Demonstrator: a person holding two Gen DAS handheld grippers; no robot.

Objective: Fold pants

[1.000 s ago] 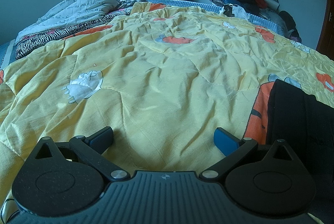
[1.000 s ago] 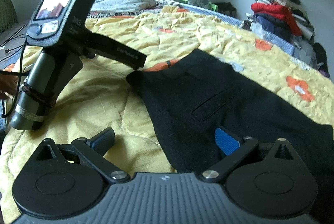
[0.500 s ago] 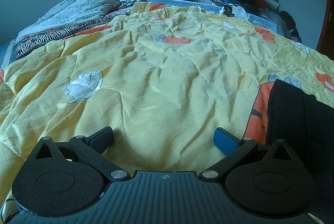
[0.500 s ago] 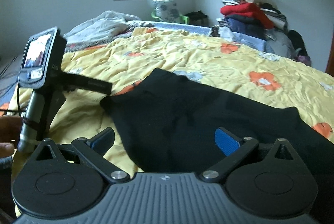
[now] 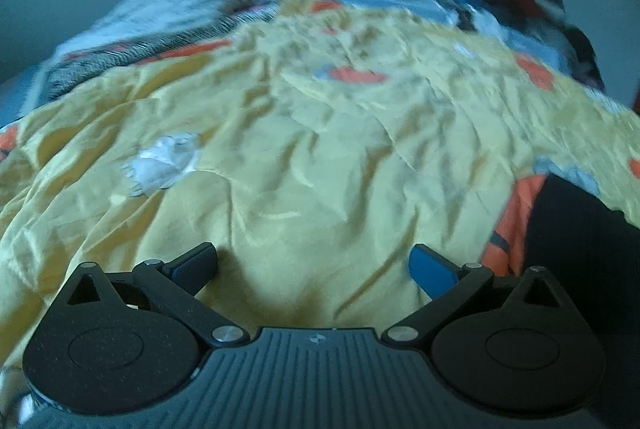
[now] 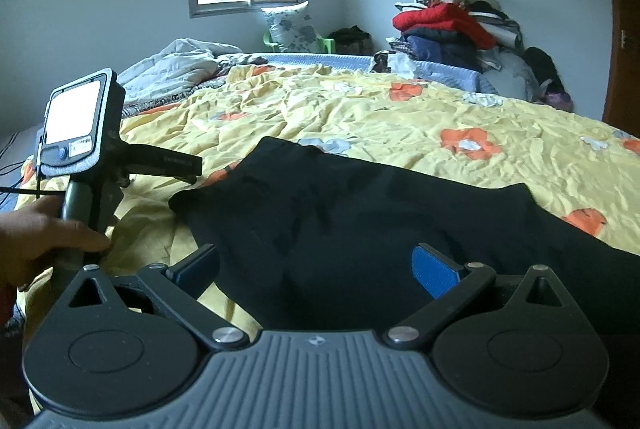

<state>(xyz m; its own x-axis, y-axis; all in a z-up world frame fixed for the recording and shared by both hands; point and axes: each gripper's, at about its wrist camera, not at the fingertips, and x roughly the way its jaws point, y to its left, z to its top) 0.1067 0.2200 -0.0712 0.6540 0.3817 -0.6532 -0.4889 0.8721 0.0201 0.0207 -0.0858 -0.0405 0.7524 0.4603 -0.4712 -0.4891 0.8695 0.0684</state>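
Both grippers, left (image 5: 314,265) and right (image 6: 316,267), spread wide and holding nothing, black pants (image 6: 360,213) flat on the yellow quilt (image 6: 400,117), soft and limp by the look, best pinched at the near corner.

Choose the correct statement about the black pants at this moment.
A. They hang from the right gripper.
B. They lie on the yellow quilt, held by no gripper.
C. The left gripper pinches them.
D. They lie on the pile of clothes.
B: the black pants lie spread on the yellow quilt, and both the right gripper and the left gripper are open and empty.
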